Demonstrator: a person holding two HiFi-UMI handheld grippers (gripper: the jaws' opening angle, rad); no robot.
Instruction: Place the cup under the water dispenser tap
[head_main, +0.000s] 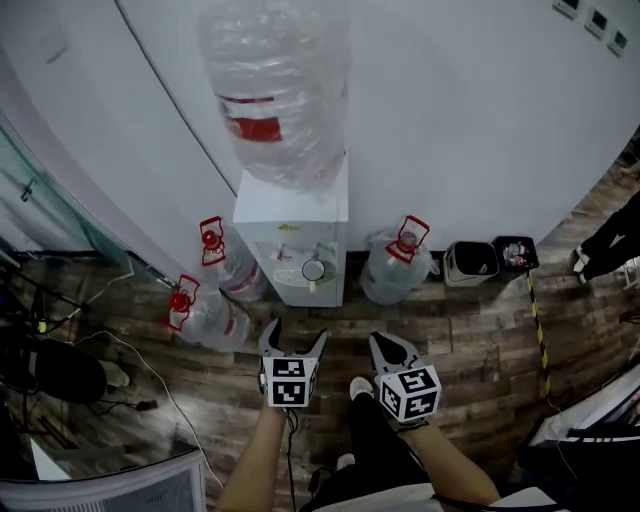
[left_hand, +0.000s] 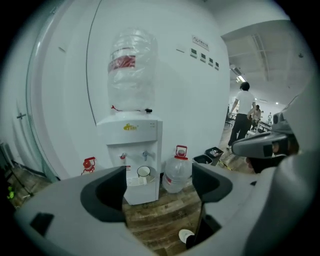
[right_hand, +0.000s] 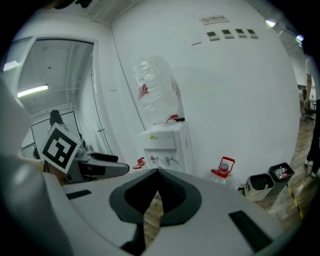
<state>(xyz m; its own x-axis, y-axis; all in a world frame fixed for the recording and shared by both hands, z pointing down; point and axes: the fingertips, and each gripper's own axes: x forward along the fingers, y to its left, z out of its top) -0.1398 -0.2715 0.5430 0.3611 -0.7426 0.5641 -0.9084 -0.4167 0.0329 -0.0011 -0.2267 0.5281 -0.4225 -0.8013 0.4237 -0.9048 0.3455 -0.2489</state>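
A white wall (head_main: 480, 120) fills the background. Against it stands the dispenser (head_main: 328, 215), with a big clear bottle (head_main: 275, 90) upside down on top. On the wood floor (head_main: 470, 340), three jugs (head_main: 398, 268) with red handles stand beside the dispenser, two at its left and one at its right; two bins (head_main: 470, 262) sit further right. The left gripper (head_main: 295, 338) hovers in front of the dispenser, well apart from it, jaws spread wide with nothing between them. The right gripper (head_main: 384, 347), just beside it, has its jaws pressed together, empty. The cup (head_main: 313, 269) stands on the dispenser's tray (left_hand: 131, 181), below the right-hand tap (left_hand: 145, 155).
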